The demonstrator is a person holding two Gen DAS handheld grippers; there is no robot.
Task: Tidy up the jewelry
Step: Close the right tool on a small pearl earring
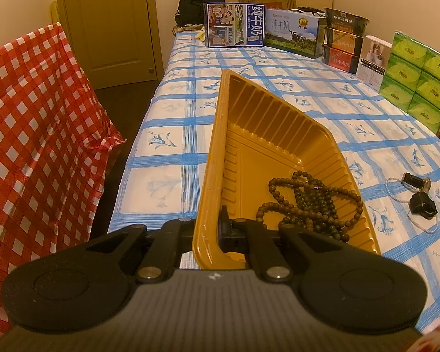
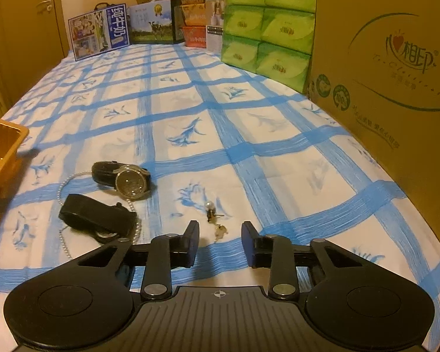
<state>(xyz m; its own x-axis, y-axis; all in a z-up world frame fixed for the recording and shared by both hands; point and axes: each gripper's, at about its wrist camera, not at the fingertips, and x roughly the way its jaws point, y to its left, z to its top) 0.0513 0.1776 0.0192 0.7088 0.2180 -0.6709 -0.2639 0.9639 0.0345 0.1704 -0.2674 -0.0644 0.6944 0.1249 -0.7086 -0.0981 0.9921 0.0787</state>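
Left wrist view: left hand-held gripper [image 1: 218, 228] was seen clamped on the near rim of the gold tray [image 1: 217, 135], jaws closed on the plastic wall. Tray was tilted, long axis running toward 12 o'clock. Brown bead strands [image 1: 311, 202] were piled in its near right corner, at 1 o'clock from the jaws. Watches and a thin pearl chain [image 1: 396, 196] were left outside the tray at 3 o'clock, on the blue-checked cloth [image 1: 167, 140]. The surface looked like a bed with a headboard; cartons were stacked along the far edge, a red-checked cover [image 1: 38, 135] at 9 o'clock, a door behind.

Right wrist view: right hand-held gripper [image 2: 220, 242] was held partly open, nothing between the pads. A small earring [image 2: 221, 231] lay in the gap, just ahead at 12 o'clock; a pearl stud [image 2: 211, 209] lay slightly beyond, pin pointing toward 3 o'clock. This hand was judged nearer. Round-faced watch [image 2: 129, 180] at 10 o'clock, second watch [image 2: 98, 218] at 9 o'clock, tray corner far left.
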